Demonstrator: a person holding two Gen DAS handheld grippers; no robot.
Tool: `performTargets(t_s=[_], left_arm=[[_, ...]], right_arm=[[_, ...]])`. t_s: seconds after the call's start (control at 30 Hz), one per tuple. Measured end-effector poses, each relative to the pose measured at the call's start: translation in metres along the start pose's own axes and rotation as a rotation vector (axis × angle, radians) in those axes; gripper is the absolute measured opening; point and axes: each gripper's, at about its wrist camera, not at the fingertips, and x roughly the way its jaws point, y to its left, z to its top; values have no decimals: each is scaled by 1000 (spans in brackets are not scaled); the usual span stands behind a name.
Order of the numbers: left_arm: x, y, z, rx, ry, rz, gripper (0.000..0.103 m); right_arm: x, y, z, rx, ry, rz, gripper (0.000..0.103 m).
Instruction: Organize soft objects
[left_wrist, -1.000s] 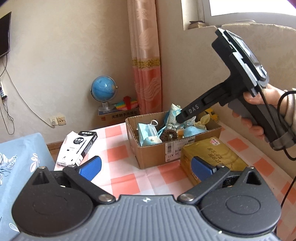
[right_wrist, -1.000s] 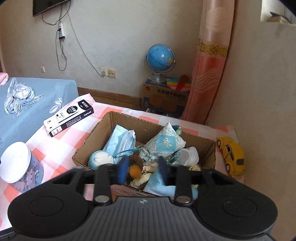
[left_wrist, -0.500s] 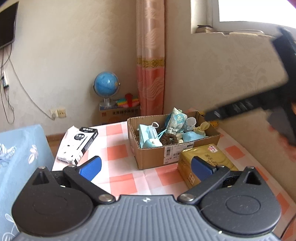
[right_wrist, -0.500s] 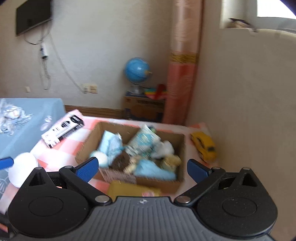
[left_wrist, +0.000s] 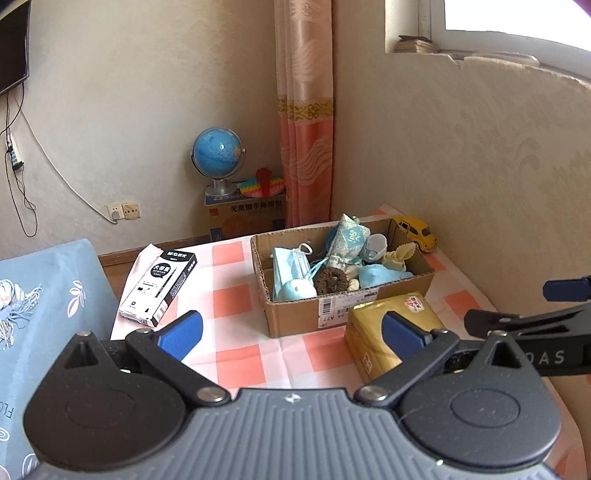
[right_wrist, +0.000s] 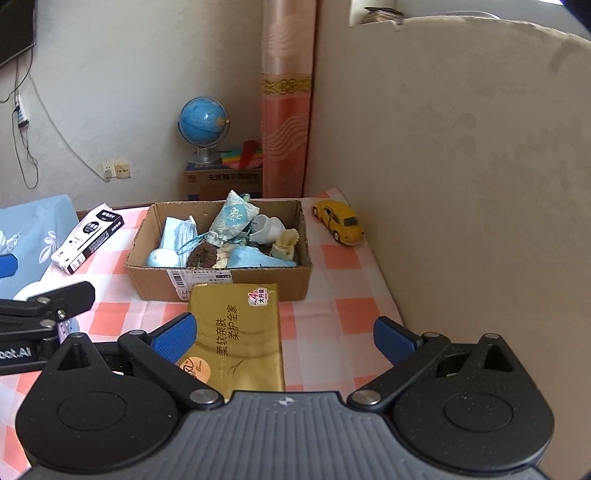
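Since both tools sit pulled back at the near edge of the checked table (right_wrist: 343, 295), I judge the sorting nearly finished. My left gripper (left_wrist: 291, 334) has its jaws spread wide with nothing between them, and my right gripper (right_wrist: 286, 338) is spread just as wide and equally empty. Just beyond the right one lies the gold tissue pack (right_wrist: 240, 332), its far end touching or almost touching the front wall of the cardboard box (right_wrist: 236, 282); being soft goods, it may be the one item left to put away, though I can't be sure it belongs inside. Farther on, the box already holds the soft things: a stack of blue face masks (left_wrist: 290, 264), a brown scrunchie (left_wrist: 331, 281), a patterned sachet (left_wrist: 349, 240) and pale cloths. Outside it, the pen box (left_wrist: 159, 288) lies to the left and the yellow toy car (right_wrist: 340, 221) to the far right; both are hard and probably stay put.
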Motion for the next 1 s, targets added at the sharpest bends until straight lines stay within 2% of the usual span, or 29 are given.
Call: performTargets(t_s=[1.0], left_arm=[[-9,-10,2,5,-2,4,103]], right_arm=[[-10,-9,-3,30,-24,-12,103]])
